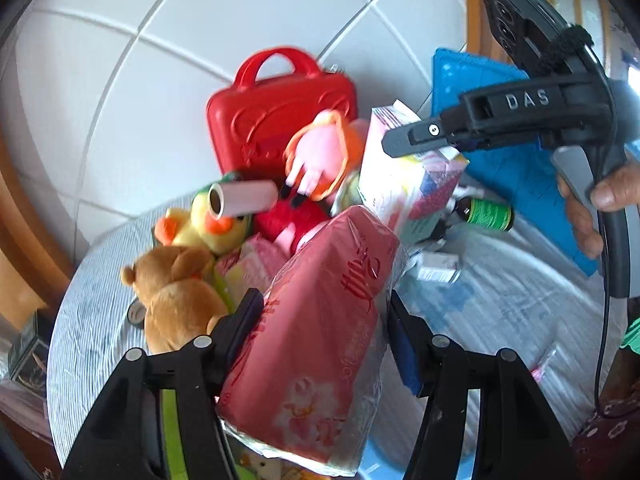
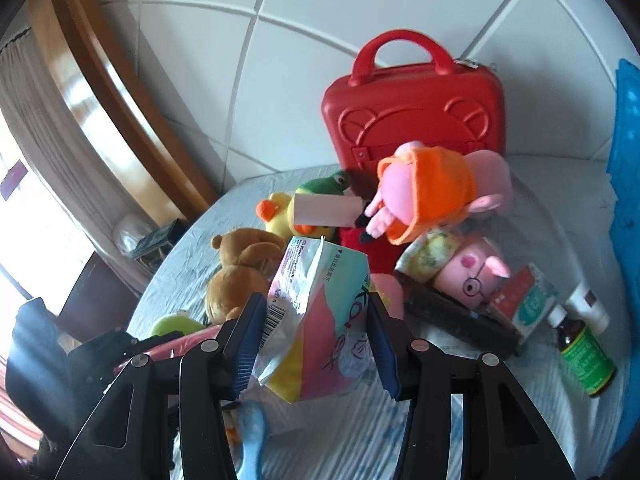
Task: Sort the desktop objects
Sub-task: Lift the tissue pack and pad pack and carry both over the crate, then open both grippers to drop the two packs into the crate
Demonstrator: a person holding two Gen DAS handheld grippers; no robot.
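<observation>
My left gripper (image 1: pixel 324 320) is shut on a pink tissue pack (image 1: pixel 320 320) held above the round table. My right gripper (image 2: pixel 316 324) is shut on a pastel tissue pack (image 2: pixel 320 320); that pack and gripper also show in the left wrist view (image 1: pixel 404 184). Behind lie a brown teddy (image 2: pixel 240 268), a yellow duck plush (image 2: pixel 280 216), a paper roll (image 2: pixel 326 210), a pink pig plush in orange (image 2: pixel 424 192) and a red case (image 2: pixel 412 108) against the tiled wall.
A green-labelled brown bottle (image 2: pixel 586 354), a white tube (image 2: pixel 588 306), a small box (image 2: pixel 524 304) and a pig-face plush (image 2: pixel 476 276) lie at right. A blue board (image 1: pixel 512 160) leans at the right. A blue comb (image 2: pixel 250 440) lies near me. The striped cloth (image 1: pixel 92 312) ends at left.
</observation>
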